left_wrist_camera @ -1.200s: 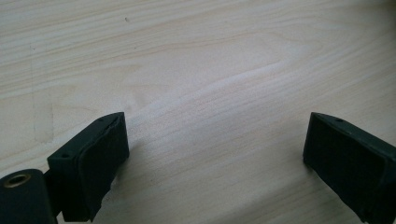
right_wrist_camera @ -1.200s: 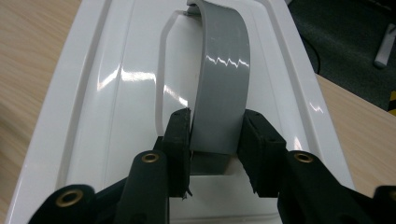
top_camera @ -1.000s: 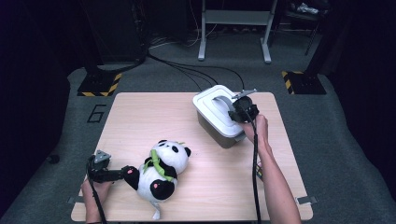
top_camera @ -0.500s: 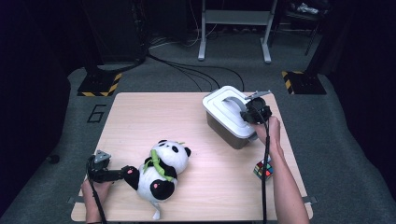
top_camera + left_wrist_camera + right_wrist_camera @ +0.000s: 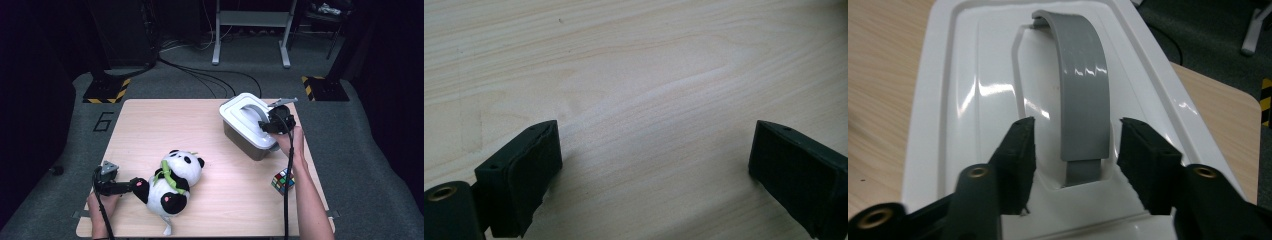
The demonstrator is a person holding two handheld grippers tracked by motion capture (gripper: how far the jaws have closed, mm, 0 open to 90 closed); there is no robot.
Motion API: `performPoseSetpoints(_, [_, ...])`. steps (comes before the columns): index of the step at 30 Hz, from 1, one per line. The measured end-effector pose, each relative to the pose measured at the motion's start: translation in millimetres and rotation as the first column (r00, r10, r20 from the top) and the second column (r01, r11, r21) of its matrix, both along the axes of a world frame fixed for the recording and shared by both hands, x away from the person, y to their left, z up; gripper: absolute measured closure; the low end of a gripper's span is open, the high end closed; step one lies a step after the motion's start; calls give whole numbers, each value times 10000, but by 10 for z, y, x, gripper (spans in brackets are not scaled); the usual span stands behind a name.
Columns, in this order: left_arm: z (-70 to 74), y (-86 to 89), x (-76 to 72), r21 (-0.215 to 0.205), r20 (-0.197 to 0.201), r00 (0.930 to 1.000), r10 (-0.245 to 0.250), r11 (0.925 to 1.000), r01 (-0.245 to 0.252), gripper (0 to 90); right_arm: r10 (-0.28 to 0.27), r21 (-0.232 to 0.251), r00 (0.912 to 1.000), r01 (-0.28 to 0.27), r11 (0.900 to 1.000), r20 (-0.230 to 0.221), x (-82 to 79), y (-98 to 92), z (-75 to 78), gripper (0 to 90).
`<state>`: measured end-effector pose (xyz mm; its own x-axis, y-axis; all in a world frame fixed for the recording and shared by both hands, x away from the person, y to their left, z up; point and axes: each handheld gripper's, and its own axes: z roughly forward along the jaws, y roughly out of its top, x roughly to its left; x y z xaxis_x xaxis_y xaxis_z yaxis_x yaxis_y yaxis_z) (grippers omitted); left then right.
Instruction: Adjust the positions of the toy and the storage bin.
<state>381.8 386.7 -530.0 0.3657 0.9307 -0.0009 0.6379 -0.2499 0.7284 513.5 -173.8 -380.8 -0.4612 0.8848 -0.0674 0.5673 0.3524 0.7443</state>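
A: Right tool (image 5: 1075,145) sits at the near end of the grey handle (image 5: 1083,90) on the white lid (image 5: 953,90), jaws parted on either side of the handle, not yet pinching it. The box (image 5: 248,131) stands right of centre in the high view.

B: And the left tool (image 5: 654,165)?

A: Jaws wide apart over bare table (image 5: 634,60), holding nothing, beside the plush panda (image 5: 172,186) at lower left.

B: Progress?

A: Early, I'd judge. Lid seated, handle unclamped; panda and the puzzle cube (image 5: 283,181) lie outside the box.
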Motion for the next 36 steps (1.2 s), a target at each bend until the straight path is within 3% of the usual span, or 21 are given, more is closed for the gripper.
performPoseSetpoints(1, [0, 0, 0, 0, 0, 10000, 0, 10000, 0, 67, 0, 0, 10000, 0, 10000, 0, 0, 0, 0, 426])
performPoseSetpoints(4, [0, 0, 1, 9, 16, 10000, -5, 10000, 5, 67, 41, 208, 9992, -50, 9998, 407, -154, 55, 109, 294])
performPoseSetpoints(13, [0, 0, 4, 6, 15, 10000, -59, 10000, 59, 67, 571, 321, 9965, -591, 9977, 604, -497, 254, 176, 149])
performPoseSetpoints(15, [0, 0, 3, -4, 7, 10000, -55, 10000, 55, 67, 822, 364, 9936, -852, 9957, 771, -593, 320, 165, 132])
performPoseSetpoints(16, [-1, 0, 3, -6, 7, 10000, -52, 10000, 52, 67, 1255, 265, 9884, -1282, 9914, 860, -694, 388, 148, 84])
performPoseSetpoints(21, [-1, 0, 3, -18, -7, 10000, -57, 10000, 57, 67, 1829, 245, 9775, -1864, 9822, 1051, -902, 515, 81, 54])
performPoseSetpoints(22, [-1, 0, 4, -23, -15, 10000, -64, 10000, 64, 67, 2017, 204, 9737, -2050, 9786, 1059, -997, 586, 16, 40])
performPoseSetpoints(25, [-1, 0, 4, -25, -16, 10000, -61, 10000, 61, 67, 2294, 125, 9666, -2323, 9726, 1146, -1071, 646, -66, 26])
performPoseSetpoints(26, [-2, -1, 4, -30, -7, 10000, -54, 10000, 54, 67, 2427, 79, 9654, -2446, 9696, 951, -1141, 703, -159, 2])
performPoseSetpoints(27, [-1, 0, 4, -22, -17, 10000, -63, 10000, 63, 67, 2427, 79, 9654, -2446, 9696, 951, -1141, 703, -159, 2])
performPoseSetpoints(30, [-1, -1, 4, -33, -14, 10000, -52, 10000, 52, 66, 2453, -8, 9668, -2459, 9693, 720, -1208, 768, -397, 0])
performPoseSetpoints(31, [-13, -6, 7, -78, 125, 9999, 3, 10000, -2, 66, 2453, -8, 9668, -2459, 9693, 720, -1208, 768, -397, 0])
performPoseSetpoints(32, [-10, -4, 7, -64, 89, 10000, -15, 10000, 15, 66, 2603, -49, 9641, -2604, 9655, 520, -1211, 795, -549, 0])
performPoseSetpoints(33, [-12, -6, 7, -79, 117, 9999, 5, 10000, -4, 66, 2603, -49, 9641, -2604, 9655, 520, -1211, 795, -549, 0])
performPoseSetpoints(34, [-12, -6, 8, -81, 112, 9999, 6, 10000, -5, 66, 2538, -18, 9670, -2538, 9673, 206, -1215, 833, -720, 0])
performPoseSetpoints(35, [-12, -6, 8, -81, 112, 9999, 6, 10000, -5, 66, 2538, -18, 9670, -2538, 9673, 206, -1215, 833, -720, 0])
performPoseSetpoints(36, [-11, -7, 6, -85, 103, 9999, 25, 10000, -24, 67, 2450, 2, 9695, -2450, 9695, -74, -1194, 846, -906, 0])
